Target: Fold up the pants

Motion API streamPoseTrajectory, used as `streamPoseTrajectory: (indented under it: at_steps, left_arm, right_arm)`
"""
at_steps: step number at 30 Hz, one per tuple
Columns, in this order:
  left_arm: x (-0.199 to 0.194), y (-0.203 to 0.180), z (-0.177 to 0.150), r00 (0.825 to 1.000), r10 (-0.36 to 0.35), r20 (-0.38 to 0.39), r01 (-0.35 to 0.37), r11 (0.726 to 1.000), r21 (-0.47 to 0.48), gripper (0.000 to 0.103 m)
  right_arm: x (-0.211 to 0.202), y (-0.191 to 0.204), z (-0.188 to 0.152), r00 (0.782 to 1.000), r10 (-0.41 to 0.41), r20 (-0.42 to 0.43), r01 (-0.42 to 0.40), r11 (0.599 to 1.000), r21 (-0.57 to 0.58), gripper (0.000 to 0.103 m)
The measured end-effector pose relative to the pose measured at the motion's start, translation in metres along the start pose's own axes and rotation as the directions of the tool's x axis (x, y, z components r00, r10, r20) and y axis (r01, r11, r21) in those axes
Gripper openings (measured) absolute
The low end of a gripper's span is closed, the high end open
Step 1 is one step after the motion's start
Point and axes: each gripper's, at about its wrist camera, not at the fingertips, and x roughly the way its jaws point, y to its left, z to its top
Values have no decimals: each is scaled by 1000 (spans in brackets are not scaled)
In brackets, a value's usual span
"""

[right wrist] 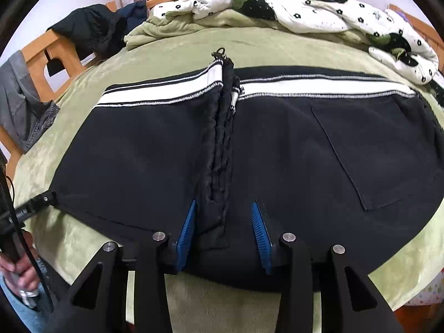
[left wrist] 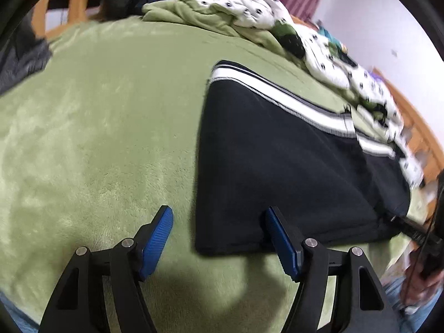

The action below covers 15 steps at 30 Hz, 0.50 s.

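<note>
Pants [right wrist: 144,155]: black with a white side stripe, laid flat across a green blanket [left wrist: 91,116]; folded over, so that the leg end lies on the seat part and a bunched waistband ridge [right wrist: 220,149] runs from near to far down the middle. A back pocket is seen on the right part.

Left gripper [left wrist: 219,230]: tilted steeply down over the near left corner of the pants. Its jaws are spread wide; the left blue pad [left wrist: 155,242] is held above bare blanket, the right one at the near edge of the black cloth. Nothing is pinched between them.

Right gripper [right wrist: 224,230]: also pitched down, set over the near edge of the pants at the middle ridge. Its jaws are parted, with the near end of the ridge lying between the pads. The left pad [right wrist: 187,230] is seen right against the cloth, the right pad clear of it, so no grip is shown.

Hand [right wrist: 19,274]: seen at the far left of the right view, wrapped around the left gripper's handle.

Bedding [right wrist: 305,8]: a crumpled white flowered quilt is heaped along the far side of the bed.
</note>
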Motion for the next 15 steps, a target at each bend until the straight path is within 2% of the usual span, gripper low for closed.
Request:
streamPoseTrajectory:
  at_steps: [2, 4, 6, 9, 12, 15]
  left_arm:
    - [-5, 0, 2, 1000, -3, -1, 3, 1000, 3, 67]
    - [-11, 5, 7, 999, -34, -10, 34, 999, -31, 67]
    - [-17, 11, 16, 998, -67, -6, 67, 996, -66, 67]
    - [-23, 11, 29, 998, -62, 11, 62, 996, -64, 67]
    - [-23, 13, 42, 999, -43, 20, 44, 998, -54, 67]
    - [-16, 15, 54, 999, -36, 7, 36, 998, -54, 67]
  right_arm:
    - [-13, -4, 3, 1000, 1, 25, -1, 1000, 4, 39]
    - [-33, -13, 6, 996, -34, 85, 33, 999, 11, 40]
    - [-55, -29, 9, 986, -78, 150, 75, 997, 27, 45]
    - [-82, -68, 8, 967, -140, 215, 124, 989, 85, 57]
    - [-99, -121, 5, 948, -217, 233, 177, 967, 182, 57]
    - [-101, -181, -3, 919, -326, 221, 252, 918, 305, 57]
